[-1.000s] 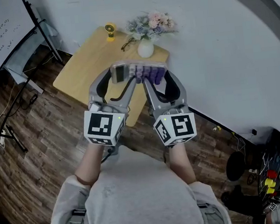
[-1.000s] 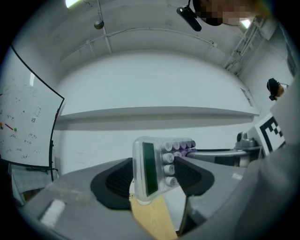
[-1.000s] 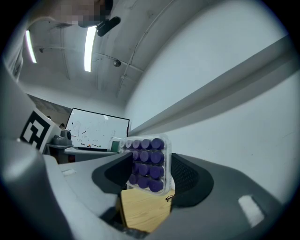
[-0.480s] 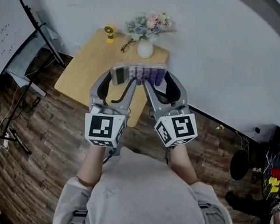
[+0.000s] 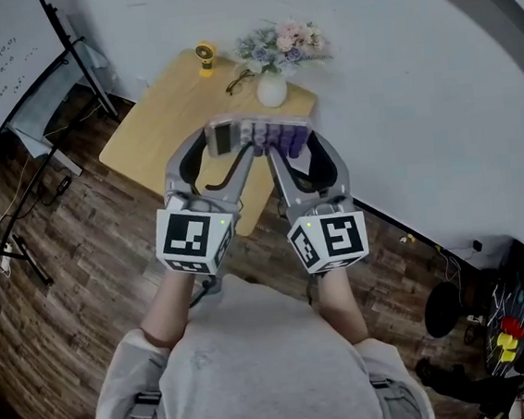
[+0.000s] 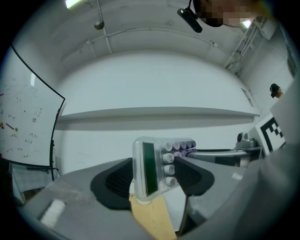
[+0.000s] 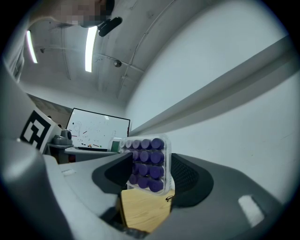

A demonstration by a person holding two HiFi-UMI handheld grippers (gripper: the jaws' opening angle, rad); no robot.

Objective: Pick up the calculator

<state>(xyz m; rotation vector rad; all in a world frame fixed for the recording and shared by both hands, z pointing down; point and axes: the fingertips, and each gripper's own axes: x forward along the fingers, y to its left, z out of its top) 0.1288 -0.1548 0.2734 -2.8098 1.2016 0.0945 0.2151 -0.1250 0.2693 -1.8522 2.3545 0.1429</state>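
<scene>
While it hangs above the table (image 5: 156, 131), calculator (image 5: 259, 135) clenched by left gripper (image 5: 222, 145), right gripper (image 5: 290, 143)

Wooden table (image 5: 167, 123), small yellow fan (image 5: 206, 58), glasses (image 5: 239, 83), white flower vase (image 5: 272, 91)

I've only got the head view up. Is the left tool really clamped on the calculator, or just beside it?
Observer: Clamped. In the left gripper view the left tool has its pads pressed on the front and back of the calculator, at its screen end.
Operator: And the other one?
Observer: The right gripper view shows the right tool clamped on the end with the purple keys.
Operator: Is it off the table?
Observer: Yes. In the right gripper view the wooden table looks small and far beneath it.
</scene>
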